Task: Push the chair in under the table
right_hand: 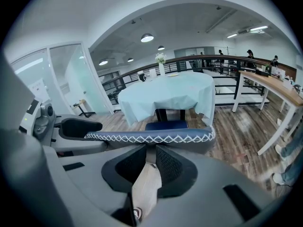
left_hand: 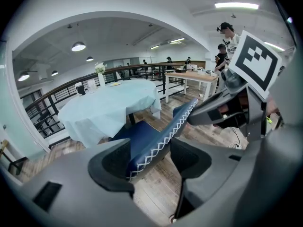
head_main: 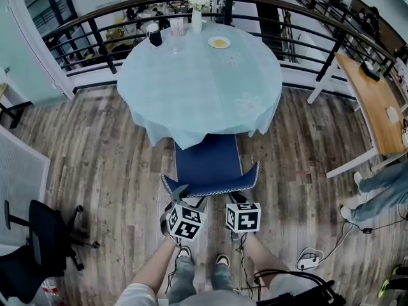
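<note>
A blue chair [head_main: 207, 158] with white zigzag stitching stands with its seat partly under the round table [head_main: 197, 81], which is draped in a pale blue cloth. Its backrest [head_main: 210, 185] faces me. My left gripper [head_main: 180, 196] is shut on the backrest's left end. In the left gripper view the stitched edge [left_hand: 165, 134] runs between the pads of that gripper [left_hand: 150, 159]. My right gripper [head_main: 237, 199] is behind the backrest's right part. In the right gripper view this gripper [right_hand: 150, 155] has its jaws nearly together, with its tips against the backrest [right_hand: 151, 137] and only floor showing through the slit.
A vase [head_main: 196, 14], a plate [head_main: 219, 42] and a black cup [head_main: 153, 34] stand on the table's far side, in front of a curved railing [head_main: 95, 27]. A black office chair [head_main: 38, 241] is at the left. At the right are a wooden desk [head_main: 373, 104] and a person's legs [head_main: 376, 190]. A power strip [head_main: 309, 259] lies on the floor.
</note>
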Tool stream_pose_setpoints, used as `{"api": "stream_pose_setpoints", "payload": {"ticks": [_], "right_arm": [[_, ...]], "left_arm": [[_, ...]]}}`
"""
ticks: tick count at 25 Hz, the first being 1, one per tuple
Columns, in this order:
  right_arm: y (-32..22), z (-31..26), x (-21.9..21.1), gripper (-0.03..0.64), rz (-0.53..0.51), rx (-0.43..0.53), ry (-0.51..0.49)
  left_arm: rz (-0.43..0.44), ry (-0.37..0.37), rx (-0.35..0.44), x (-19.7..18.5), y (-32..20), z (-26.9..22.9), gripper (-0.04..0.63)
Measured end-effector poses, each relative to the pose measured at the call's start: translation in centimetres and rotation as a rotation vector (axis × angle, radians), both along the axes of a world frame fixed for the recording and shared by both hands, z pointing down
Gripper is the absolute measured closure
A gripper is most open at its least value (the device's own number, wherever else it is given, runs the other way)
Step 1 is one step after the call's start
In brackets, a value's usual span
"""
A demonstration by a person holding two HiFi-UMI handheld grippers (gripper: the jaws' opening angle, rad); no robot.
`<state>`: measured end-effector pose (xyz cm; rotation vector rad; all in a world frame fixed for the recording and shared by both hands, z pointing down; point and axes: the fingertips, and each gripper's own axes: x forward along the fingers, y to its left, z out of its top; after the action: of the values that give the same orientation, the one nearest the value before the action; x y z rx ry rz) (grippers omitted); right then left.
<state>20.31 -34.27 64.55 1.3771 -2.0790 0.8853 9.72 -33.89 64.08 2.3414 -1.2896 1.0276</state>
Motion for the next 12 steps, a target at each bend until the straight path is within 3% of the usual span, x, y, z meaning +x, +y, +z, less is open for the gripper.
{"api": "stream_pose_setpoints", "payload": {"ticks": [12], "right_arm": [[-2.8,-0.2,-1.0,0.541,0.006,0.025,0.007]], "left_arm": [[0.024,-0.011,0.005,-1.0,-3.1,0.0,0.330]]}}
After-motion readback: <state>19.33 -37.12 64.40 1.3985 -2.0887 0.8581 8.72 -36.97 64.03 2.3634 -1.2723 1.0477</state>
